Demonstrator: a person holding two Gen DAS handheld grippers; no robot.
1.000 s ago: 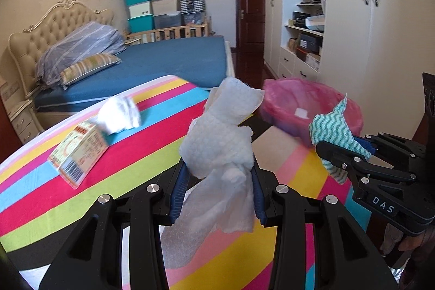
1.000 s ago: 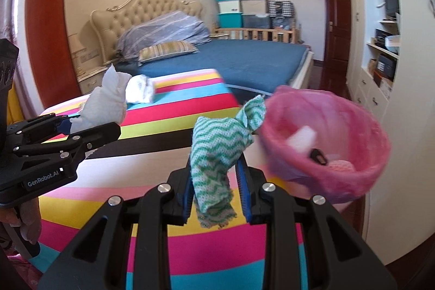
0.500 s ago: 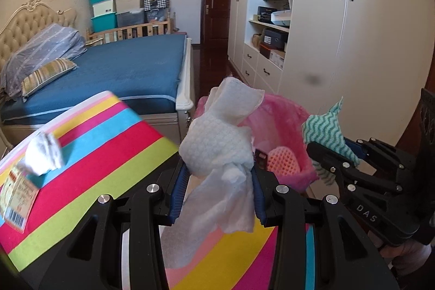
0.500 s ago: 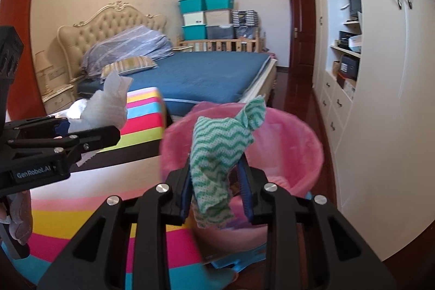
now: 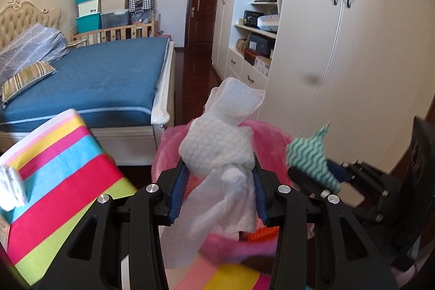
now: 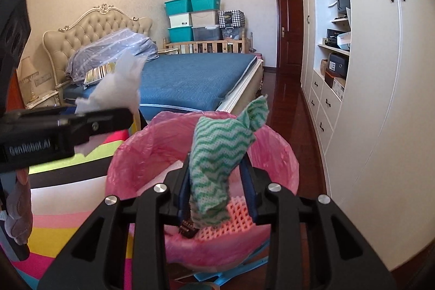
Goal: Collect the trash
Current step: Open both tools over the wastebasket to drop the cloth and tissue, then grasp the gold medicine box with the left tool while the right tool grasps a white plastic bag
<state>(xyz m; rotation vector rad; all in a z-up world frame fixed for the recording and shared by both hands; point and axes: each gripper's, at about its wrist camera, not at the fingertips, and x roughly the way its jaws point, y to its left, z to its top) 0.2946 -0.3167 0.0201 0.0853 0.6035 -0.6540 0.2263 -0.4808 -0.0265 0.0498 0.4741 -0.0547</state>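
- Fingers of both grippers have just been opening, each with a rag between them: the left gripper [image 5: 218,190] carries a white wipe [image 5: 217,151], whose pads look close to or touching it, so I read a loosening hold; the right gripper [image 6: 217,190] carries a green zigzag cloth [image 6: 220,154] that stands in a visible gap on its right side.
- Largest thing nearby, the striped table [image 5: 62,181], has another white wad [image 5: 11,186] lying near its edge.
- Below both grippers sits the pink-lined bin [image 6: 277,151], already containing a pink foam net [image 6: 236,216] and a small dark scrap.
- To drop well, I would hold each rag over the bin's middle, not its rim, and spread the fingers fully so the fabric slips free.
- Smallest worry: the wipe's loose tail may snag on a pad.
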